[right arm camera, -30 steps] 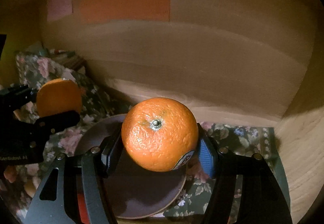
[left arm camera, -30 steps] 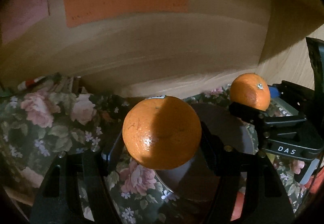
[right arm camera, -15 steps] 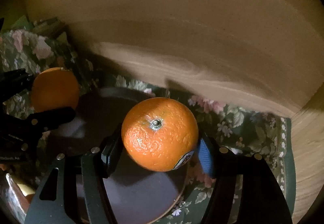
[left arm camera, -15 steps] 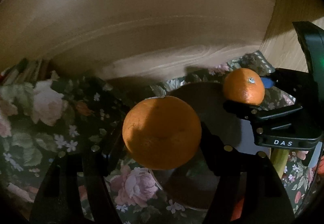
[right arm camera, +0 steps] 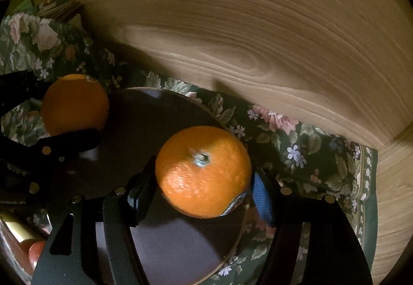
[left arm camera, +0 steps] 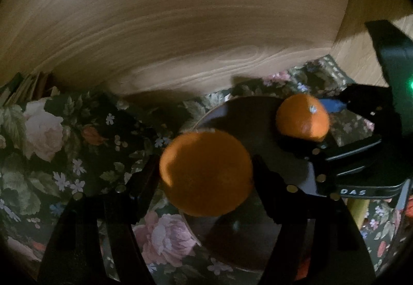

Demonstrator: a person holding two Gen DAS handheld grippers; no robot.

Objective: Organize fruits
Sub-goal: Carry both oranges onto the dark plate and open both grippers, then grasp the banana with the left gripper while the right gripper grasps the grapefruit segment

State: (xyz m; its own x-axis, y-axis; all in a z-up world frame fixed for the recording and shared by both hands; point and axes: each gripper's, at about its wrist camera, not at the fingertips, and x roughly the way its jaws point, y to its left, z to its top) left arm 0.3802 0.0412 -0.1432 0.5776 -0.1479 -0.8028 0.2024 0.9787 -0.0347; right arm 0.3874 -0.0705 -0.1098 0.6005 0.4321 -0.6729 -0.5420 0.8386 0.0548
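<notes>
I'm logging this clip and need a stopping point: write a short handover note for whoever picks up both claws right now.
Left claw: shut on the unlabelled orange, held above the near-left edge of the dark round plate.
Right claw: shut on the stickered orange, stem up, held over the plate's right half.
Plate lies on the floral cloth by the wooden wall; no fruit is visible on it.
Done: both oranges picked up and brought over the plate.
Left: lower each orange onto the plate, apart from the other, open the claws, back away. A reddish fruit shows at the right view's lower-left edge; it may need sorting too.
</notes>
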